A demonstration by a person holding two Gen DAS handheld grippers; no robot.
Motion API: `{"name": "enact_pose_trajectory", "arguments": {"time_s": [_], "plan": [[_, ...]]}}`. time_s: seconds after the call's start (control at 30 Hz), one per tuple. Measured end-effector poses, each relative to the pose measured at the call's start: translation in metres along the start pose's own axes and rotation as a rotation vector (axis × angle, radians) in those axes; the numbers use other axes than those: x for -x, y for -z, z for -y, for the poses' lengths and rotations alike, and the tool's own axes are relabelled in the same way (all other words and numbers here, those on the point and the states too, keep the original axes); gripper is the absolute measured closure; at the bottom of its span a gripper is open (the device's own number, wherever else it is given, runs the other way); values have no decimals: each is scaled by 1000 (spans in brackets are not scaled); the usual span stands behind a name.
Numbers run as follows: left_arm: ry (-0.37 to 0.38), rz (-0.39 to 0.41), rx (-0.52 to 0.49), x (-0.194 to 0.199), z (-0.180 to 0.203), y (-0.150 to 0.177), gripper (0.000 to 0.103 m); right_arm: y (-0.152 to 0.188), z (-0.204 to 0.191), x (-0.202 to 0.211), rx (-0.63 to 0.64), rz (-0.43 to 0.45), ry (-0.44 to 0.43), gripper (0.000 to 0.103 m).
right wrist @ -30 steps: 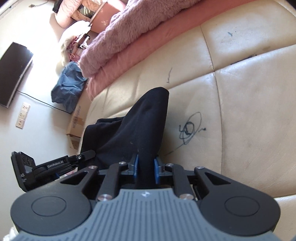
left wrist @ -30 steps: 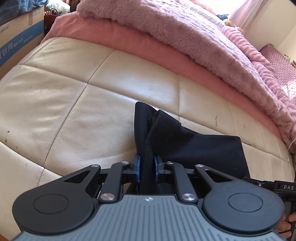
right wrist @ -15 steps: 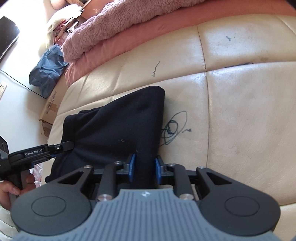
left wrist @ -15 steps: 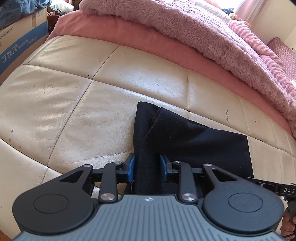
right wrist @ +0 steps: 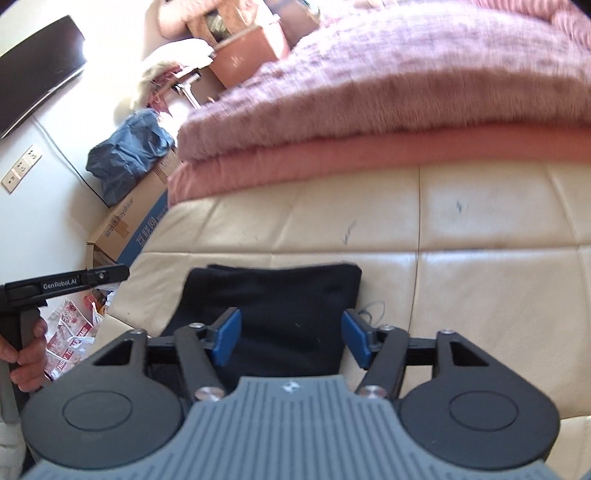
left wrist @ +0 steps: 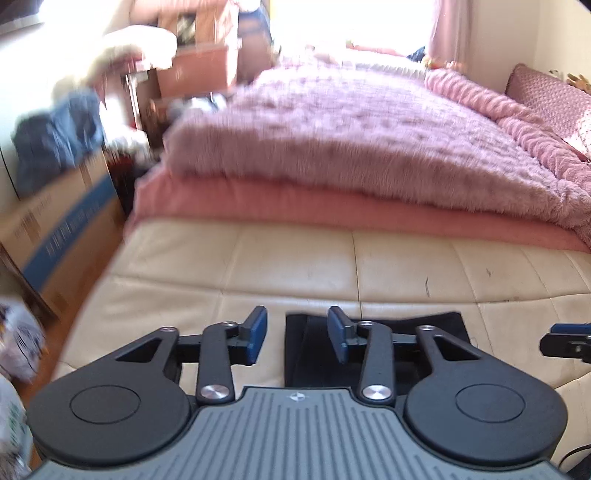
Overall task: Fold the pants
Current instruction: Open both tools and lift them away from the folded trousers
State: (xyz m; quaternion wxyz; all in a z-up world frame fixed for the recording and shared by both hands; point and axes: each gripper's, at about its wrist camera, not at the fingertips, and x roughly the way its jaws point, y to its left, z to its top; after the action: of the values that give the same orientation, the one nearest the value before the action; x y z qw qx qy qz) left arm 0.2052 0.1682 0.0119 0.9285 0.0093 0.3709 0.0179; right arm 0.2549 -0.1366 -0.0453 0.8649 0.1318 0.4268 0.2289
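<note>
R view only: TV (right wrist: 35,70) at 10 o'clock, wall sockets (right wrist: 22,168), hand (right wrist: 27,360) on L tool's grip. L view only: window (left wrist: 351,22) at 12. Both: 1 pants (right wrist: 273,299), folded, flat on cream bed (right wrist: 480,288); 2 blankets; 1 box (right wrist: 125,225). L tool (left wrist: 297,334) & R tool (right wrist: 291,341): jaws opening, empty, above pants.

— What's on the bed behind the cream leather cushion (left wrist: 295,266)?

— A fluffy mauve blanket (left wrist: 351,140) lying on a pink one (left wrist: 332,210), both reaching the cushion's far edge.

— And off to the side?

— A cardboard box (right wrist: 129,229) with blue print, and a blue denim garment (right wrist: 129,151) bunched on top of it. On the wall there's a dark screen (right wrist: 37,70) with white sockets (right wrist: 22,168) below it.

— Any marks on the leather?

— A few pen scribbles (right wrist: 347,232).
</note>
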Motion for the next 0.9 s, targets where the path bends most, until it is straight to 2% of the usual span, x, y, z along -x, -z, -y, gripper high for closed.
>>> {"name": "enact_pose_trajectory", "arguments": {"time_s": [0.07, 0.13, 0.17, 0.27, 0.33, 0.47, 0.6, 0.77, 0.9], "plan": [[-26, 97, -44, 31, 14, 7, 42, 5, -15, 27, 46, 56, 19, 32], [-38, 168, -73, 57, 28, 18, 37, 15, -27, 54, 78, 105, 31, 25], [-39, 193, -75, 68, 36, 25, 31, 22, -31, 67, 91, 132, 36, 22], [-58, 223, -62, 88, 56, 42, 16, 44, -46, 95, 123, 186, 76, 21], [-76, 235, -54, 98, 67, 57, 10, 61, -53, 108, 147, 196, 100, 21], [-104, 200, -48, 101, 79, 83, 7, 90, -62, 117, 180, 165, 112, 21], [-108, 122, -15, 99, 83, 109, 7, 113, -65, 120, 181, 159, 115, 21], [-127, 45, -9, 100, 85, 128, 7, 134, -68, 115, 184, 138, 114, 21], [-142, 16, -7, 106, 86, 140, 7, 148, -75, 104, 214, 94, 136, 21]]}}
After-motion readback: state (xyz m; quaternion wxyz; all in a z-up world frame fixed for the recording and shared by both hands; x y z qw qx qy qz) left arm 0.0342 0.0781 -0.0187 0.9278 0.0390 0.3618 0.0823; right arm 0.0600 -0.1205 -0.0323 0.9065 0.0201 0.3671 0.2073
